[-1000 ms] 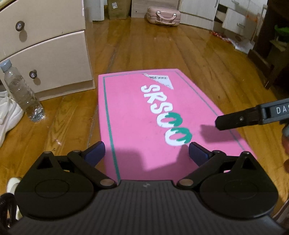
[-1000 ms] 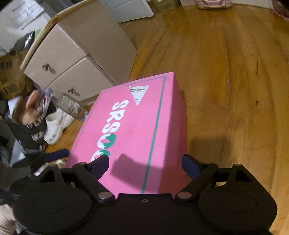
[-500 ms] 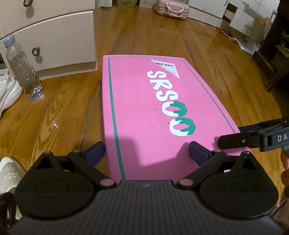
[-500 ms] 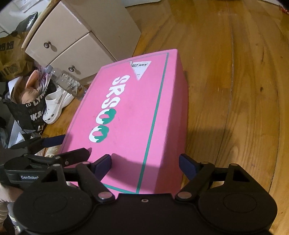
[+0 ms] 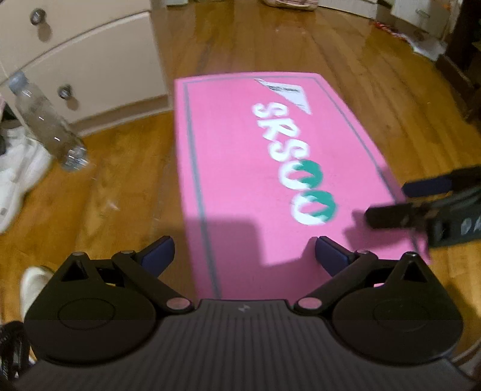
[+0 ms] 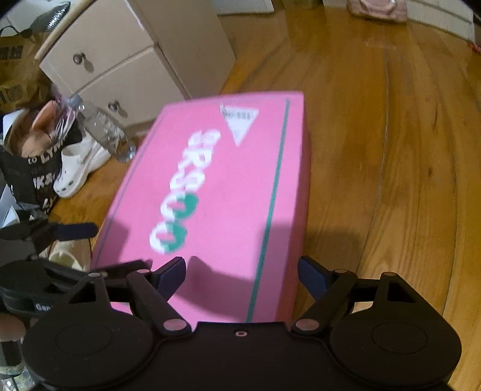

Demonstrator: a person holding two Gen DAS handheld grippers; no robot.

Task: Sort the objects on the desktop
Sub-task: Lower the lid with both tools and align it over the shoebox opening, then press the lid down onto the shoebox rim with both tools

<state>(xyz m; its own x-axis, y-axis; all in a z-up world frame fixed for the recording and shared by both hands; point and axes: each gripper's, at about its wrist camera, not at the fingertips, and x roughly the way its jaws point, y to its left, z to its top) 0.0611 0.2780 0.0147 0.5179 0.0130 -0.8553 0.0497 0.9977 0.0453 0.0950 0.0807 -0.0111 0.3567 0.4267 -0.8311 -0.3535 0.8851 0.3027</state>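
Observation:
A long pink box (image 5: 270, 180) marked "SRSOO" lies flat on the wooden floor, seen in both views. My left gripper (image 5: 243, 252) is open over the box's near left corner, with one finger off the left side and the other above the lid. My right gripper (image 6: 242, 270) is open across the near right edge of the pink box (image 6: 225, 195), one finger over the lid and one beside the right wall. No pad presses on the box. From the right of the left wrist view the right gripper's fingers (image 5: 390, 215) reach in. Both views are motion-blurred.
A beige drawer cabinet (image 5: 90, 60) stands left of the box, with a clear plastic bottle (image 5: 45, 120) and white shoes (image 5: 18, 180) in front of it. Further left is a black printed bag (image 6: 30, 168). A pink case (image 6: 375, 9) sits far back. Bare floor (image 6: 390, 180) lies on the right.
The right gripper's jaws have come in a little. Both views have tilted slightly over the box's near end. The box has not moved.

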